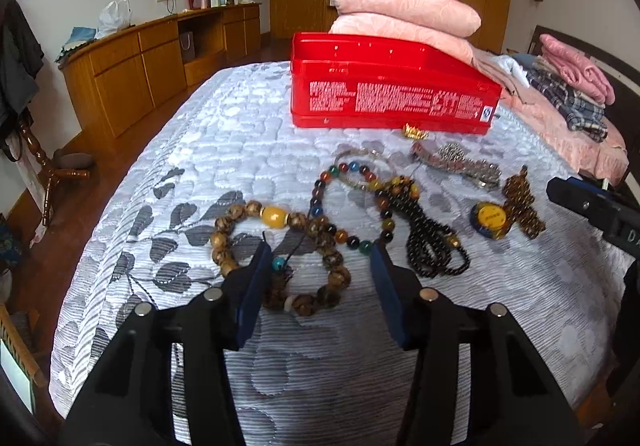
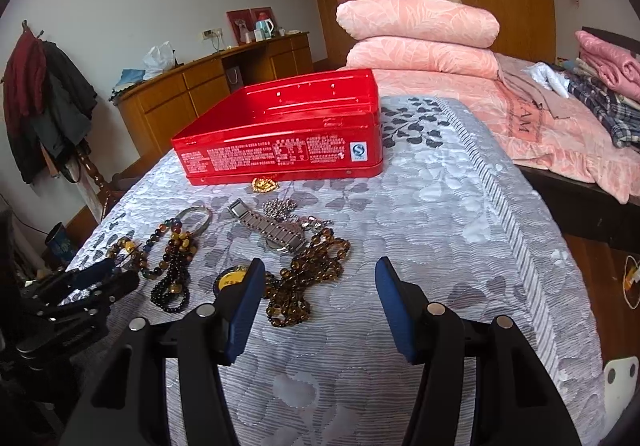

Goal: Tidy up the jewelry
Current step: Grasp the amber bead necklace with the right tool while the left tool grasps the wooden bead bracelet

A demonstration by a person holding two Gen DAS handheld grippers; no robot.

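Observation:
An open red tin box (image 1: 392,102) (image 2: 280,142) stands on the grey quilted bed. In front of it lie a brown wooden bead bracelet (image 1: 276,254), a multicoloured bead string (image 1: 348,202), a black bead necklace (image 1: 432,242) (image 2: 172,286), a yellow-and-blue round pendant (image 1: 492,220) (image 2: 228,280), a brown bead necklace (image 1: 522,202) (image 2: 304,282), a silver metal watch (image 1: 464,162) (image 2: 272,230) and a small gold piece (image 1: 416,132) (image 2: 265,184). My left gripper (image 1: 320,258) is open, its jaws either side of the wooden bracelet's right part. My right gripper (image 2: 320,278) is open and empty, just right of the brown necklace.
Folded pink quilts with a spotted blanket (image 1: 400,2) (image 2: 420,30) are stacked behind the box. More folded clothes (image 2: 600,94) lie at the far right. A wooden sideboard (image 1: 160,54) and a coat stand (image 2: 48,102) stand left of the bed. The bed edge drops off on both sides.

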